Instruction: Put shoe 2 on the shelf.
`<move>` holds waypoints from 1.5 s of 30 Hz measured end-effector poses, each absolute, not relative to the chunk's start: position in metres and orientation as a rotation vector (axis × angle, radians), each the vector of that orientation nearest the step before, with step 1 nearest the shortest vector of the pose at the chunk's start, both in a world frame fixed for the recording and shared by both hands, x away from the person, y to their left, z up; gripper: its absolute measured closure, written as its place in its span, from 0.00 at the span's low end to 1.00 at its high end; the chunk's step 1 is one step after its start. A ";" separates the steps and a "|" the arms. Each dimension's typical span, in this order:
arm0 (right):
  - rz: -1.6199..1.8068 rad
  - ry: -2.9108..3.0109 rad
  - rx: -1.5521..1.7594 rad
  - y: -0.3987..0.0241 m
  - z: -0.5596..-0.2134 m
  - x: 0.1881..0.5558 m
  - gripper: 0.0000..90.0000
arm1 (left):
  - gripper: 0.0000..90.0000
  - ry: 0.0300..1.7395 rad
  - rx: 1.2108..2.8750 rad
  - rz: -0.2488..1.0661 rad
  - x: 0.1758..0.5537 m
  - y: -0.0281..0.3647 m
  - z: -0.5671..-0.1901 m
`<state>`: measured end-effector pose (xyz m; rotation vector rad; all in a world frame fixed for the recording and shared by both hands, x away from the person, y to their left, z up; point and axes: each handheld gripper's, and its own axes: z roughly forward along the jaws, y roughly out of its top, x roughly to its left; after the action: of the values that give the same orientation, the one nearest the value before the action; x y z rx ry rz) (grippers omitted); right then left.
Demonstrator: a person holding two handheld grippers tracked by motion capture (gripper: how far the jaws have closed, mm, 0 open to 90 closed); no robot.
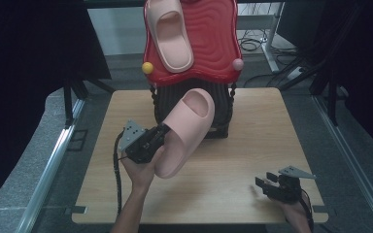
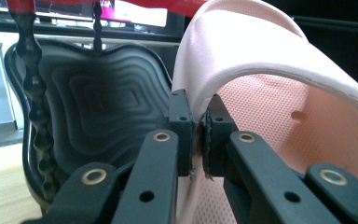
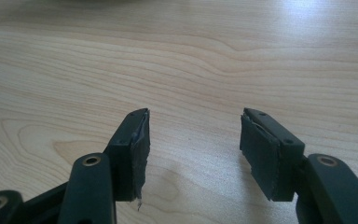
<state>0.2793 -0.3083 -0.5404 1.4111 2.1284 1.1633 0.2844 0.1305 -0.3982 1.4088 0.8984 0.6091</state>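
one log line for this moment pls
left gripper: shut on pink slipper, lifted | right gripper: open, empty, over table | second slipper: on red shelf

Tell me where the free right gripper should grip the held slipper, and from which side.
Probably the toe-end strap edge of the slipper, approached from its right side. The left gripper already pinches the strap's rim on the near left, and the strap's open arch is thin enough for the open right gripper.

Two pink slippers (image 1: 187, 133) (image 1: 170, 34), two-tier rack (image 1: 213, 43)
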 end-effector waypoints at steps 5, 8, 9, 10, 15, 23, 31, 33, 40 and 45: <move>1.164 2.131 1.414 -0.308 -0.541 0.280 0.48 | 0.94 0.883 1.397 0.628 0.288 0.125 -0.385; 1.162 2.132 1.413 -0.309 -0.541 0.280 0.48 | 0.94 0.876 1.393 0.636 0.294 0.121 -0.375; 1.161 2.133 1.413 -0.309 -0.541 0.280 0.48 | 0.94 0.873 1.391 0.639 0.296 0.119 -0.372; 1.159 2.134 1.411 -0.309 -0.541 0.280 0.48 | 0.94 0.869 1.390 0.643 0.297 0.117 -0.368; 1.163 2.136 1.412 -0.309 -0.542 0.280 0.48 | 0.94 0.854 1.379 0.649 0.308 0.108 -0.350; 1.161 2.139 1.413 -0.309 -0.543 0.280 0.48 | 0.94 0.859 1.341 0.668 0.325 0.099 -0.322; 1.154 2.145 1.413 -0.308 -0.545 0.281 0.47 | 0.94 0.879 1.324 0.699 0.354 0.086 -0.293; 1.153 2.145 1.416 -0.308 -0.545 0.281 0.47 | 0.94 0.887 1.318 0.704 0.362 0.083 -0.285; 1.162 2.145 1.417 -0.308 -0.545 0.281 0.47 | 0.94 0.916 1.308 0.750 0.390 0.073 -0.258; 1.167 2.145 1.419 -0.310 -0.544 0.282 0.47 | 0.94 0.942 1.290 0.777 0.406 0.070 -0.240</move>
<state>0.2815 -0.3099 -0.5445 1.4193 2.1452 1.1670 0.4064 0.0696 -0.2396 1.2902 0.9416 0.7771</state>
